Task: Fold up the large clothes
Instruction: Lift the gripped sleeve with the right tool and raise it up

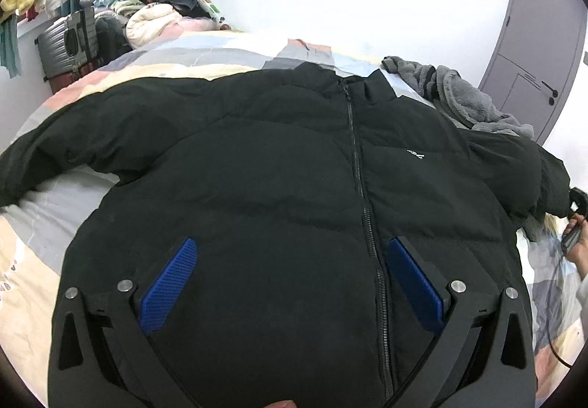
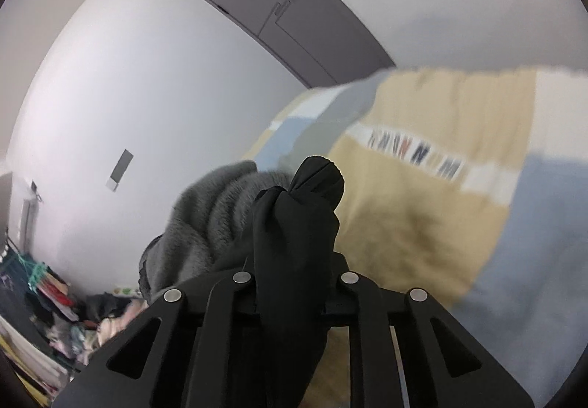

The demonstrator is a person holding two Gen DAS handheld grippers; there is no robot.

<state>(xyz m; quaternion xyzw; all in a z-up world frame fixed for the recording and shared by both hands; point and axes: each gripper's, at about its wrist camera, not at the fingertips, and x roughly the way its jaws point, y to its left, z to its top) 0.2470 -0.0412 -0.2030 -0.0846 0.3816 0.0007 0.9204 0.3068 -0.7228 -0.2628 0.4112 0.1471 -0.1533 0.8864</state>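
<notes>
A black padded jacket (image 1: 275, 169) lies front up and zipped on the bed, collar at the far end, both sleeves spread out. My left gripper (image 1: 292, 242) hovers over its lower front, blue pads (image 1: 169, 286) wide open and nothing between them. At the right edge of the left wrist view, my right gripper (image 1: 577, 204) holds the end of the jacket's right sleeve (image 1: 547, 173), lifted off the bed. In the right wrist view, that gripper (image 2: 294, 224) is shut on a bunched fold of the black sleeve (image 2: 301, 209), which hides its pads.
A grey fleece garment (image 1: 466, 96) (image 2: 213, 209) lies by the jacket's right shoulder. The patchwork bed cover (image 1: 205, 51) (image 2: 422, 187) spreads under everything. A clothes pile (image 1: 154, 11) and silver suitcase (image 1: 68, 40) stand far left, a grey door (image 1: 533, 40) far right. A person's hand (image 1: 575, 250) shows at right.
</notes>
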